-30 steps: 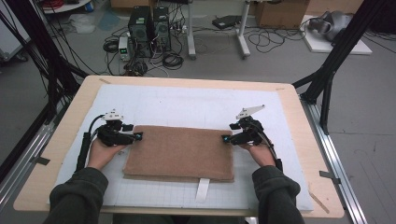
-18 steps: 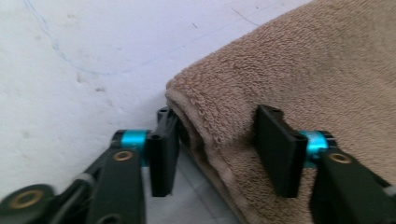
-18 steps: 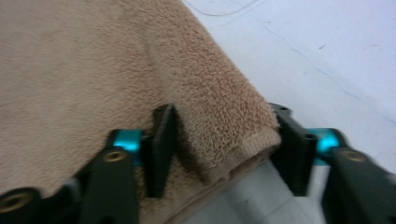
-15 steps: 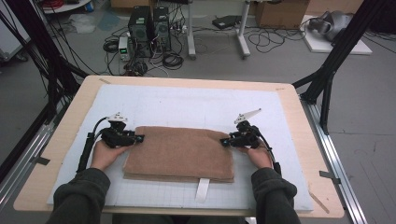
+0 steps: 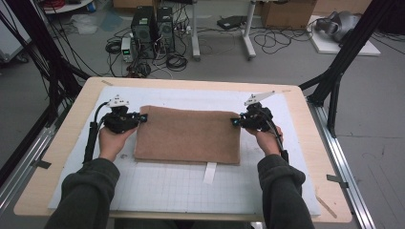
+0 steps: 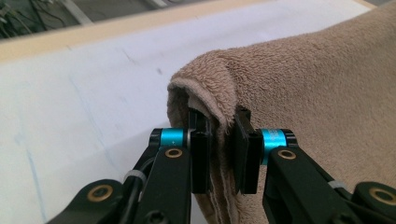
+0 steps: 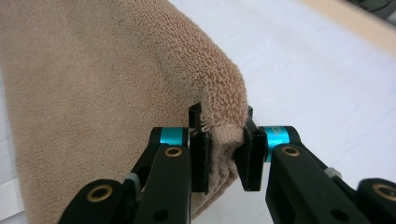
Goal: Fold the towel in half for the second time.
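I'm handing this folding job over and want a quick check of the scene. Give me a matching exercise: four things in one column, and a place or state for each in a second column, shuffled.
Things:
1. left hand-held gripper
2. right hand-held gripper
3. brown towel
4. white tape strip

Places or states:
A. lies on the white mat just in front of the towel's near edge
B. shut on the towel's far right corner
C. spread flat between the two hands
D. shut on the towel's far left corner

Pairs: 1-D, 2-B, 3-C, 4-A
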A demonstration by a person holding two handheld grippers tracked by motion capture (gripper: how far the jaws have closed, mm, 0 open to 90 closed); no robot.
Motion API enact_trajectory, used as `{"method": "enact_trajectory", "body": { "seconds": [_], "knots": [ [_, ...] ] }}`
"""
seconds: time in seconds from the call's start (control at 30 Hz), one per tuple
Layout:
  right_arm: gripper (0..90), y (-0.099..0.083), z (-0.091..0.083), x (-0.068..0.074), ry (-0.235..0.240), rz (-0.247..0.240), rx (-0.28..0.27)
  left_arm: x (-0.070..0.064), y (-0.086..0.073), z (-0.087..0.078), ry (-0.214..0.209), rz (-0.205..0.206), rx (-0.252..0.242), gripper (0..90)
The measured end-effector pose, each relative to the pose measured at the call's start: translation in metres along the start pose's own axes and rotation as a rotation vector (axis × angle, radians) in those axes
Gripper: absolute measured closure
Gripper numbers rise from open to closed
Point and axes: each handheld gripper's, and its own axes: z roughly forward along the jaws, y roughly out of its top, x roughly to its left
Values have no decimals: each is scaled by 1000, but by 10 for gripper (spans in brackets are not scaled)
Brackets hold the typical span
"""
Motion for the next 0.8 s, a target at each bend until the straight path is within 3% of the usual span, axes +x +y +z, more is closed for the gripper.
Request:
{"method": "enact_trajectory", "body": {
  "seconds": [0.07, 0.13, 0.2, 0.23, 0.27, 0.33, 0.47, 0.57, 0.73, 0.8],
  "knots": [
    [743, 5, 2, -7, -15, 18, -2, 5, 2, 5, -8, -34, 0, 777],
    [532, 4, 7, -12, -81, 45, -10, 8, -3, 9, 58, -37, 51, 680],
    [438, -1, 10, -16, -90, 102, -18, 12, -10, 7, 73, -55, 71, 541],
    [425, -4, 11, -15, -90, 111, -10, 12, -14, 4, 82, -57, 66, 542],
    [428, -7, 12, -13, -89, 88, -10, 13, -19, 1, 70, -69, 59, 537],
    [419, -13, 13, -5, -92, 75, 6, 9, -28, -3, 49, -54, 71, 531],
    [419, -17, 17, 12, -52, 35, 6, -3, -42, -10, 3, -12, 94, 521],
    [420, -18, 22, 27, -11, -2, 9, -15, -50, -14, -46, -5, 84, 520],
    [413, -24, 28, 46, 44, -24, -3, -30, -62, -16, -56, 65, 112, 510],
    [412, -29, 30, 51, 47, -22, 4, -32, -66, -15, -59, 91, 157, 507]
  ]
}}
